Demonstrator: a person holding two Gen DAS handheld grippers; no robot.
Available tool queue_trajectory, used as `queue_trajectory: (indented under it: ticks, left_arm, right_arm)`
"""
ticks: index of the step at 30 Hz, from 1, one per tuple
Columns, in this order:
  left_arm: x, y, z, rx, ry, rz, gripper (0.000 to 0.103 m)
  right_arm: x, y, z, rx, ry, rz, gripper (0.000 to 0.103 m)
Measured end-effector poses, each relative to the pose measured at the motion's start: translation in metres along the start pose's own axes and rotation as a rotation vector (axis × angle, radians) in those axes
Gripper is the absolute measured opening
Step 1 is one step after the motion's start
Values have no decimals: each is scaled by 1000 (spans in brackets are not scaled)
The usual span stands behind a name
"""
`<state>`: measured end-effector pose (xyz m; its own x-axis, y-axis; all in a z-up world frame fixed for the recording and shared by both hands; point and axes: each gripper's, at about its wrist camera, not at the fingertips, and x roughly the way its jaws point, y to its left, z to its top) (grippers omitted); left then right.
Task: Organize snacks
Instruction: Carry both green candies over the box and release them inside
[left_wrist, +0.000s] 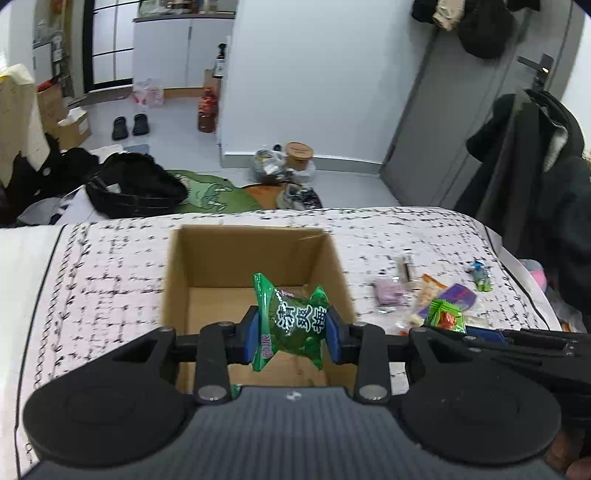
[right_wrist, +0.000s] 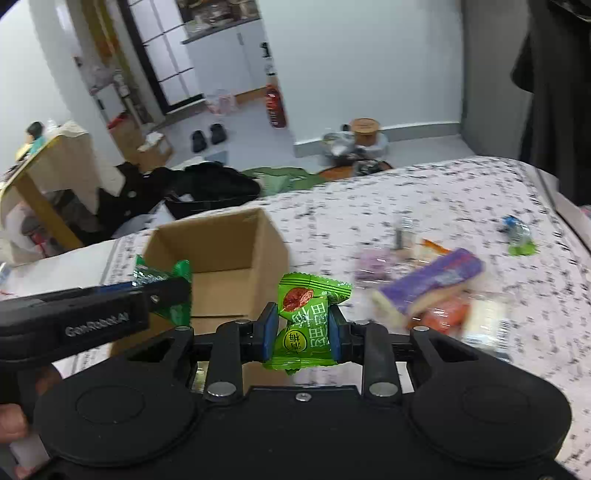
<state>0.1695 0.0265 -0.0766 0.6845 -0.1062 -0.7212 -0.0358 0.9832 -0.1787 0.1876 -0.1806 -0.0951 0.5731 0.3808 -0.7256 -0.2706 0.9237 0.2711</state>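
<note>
- My left gripper pinches the dark green candy packet across its middle; twisted ends stick out above and below the pads, cardboard box open just beyond.
- My right gripper clamps the light green candy packet the same way, box ahead-left of its fingers.
- Both look light, crinkly and slick; I judge the padded middle the best hold, since the ends would slip.
</note>
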Motion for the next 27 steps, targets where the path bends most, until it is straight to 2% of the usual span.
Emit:
queue_trajectory:
  ticks: [6, 16, 21, 23, 27]
  left_arm:
    - [0, 23, -8, -45, 11, 26, 35]
    - [9, 35, -16, -61, 44, 27, 37]
    - [3, 36, -16, -67, 19, 38, 49]
    - [-1, 34, -15, -54, 2, 51, 57]
    - [-10, 34, -12, -45, -23, 62, 63]
  right_arm:
    - [11, 25, 0, -68, 4, 64, 28]
    - [21, 34, -7, -70, 14, 81, 28]
    - [21, 28, -9, -55, 3, 84, 32]
    - [19, 25, -9, -45, -3, 100, 35]
    - [14, 24, -8, -49, -3, 111, 38]
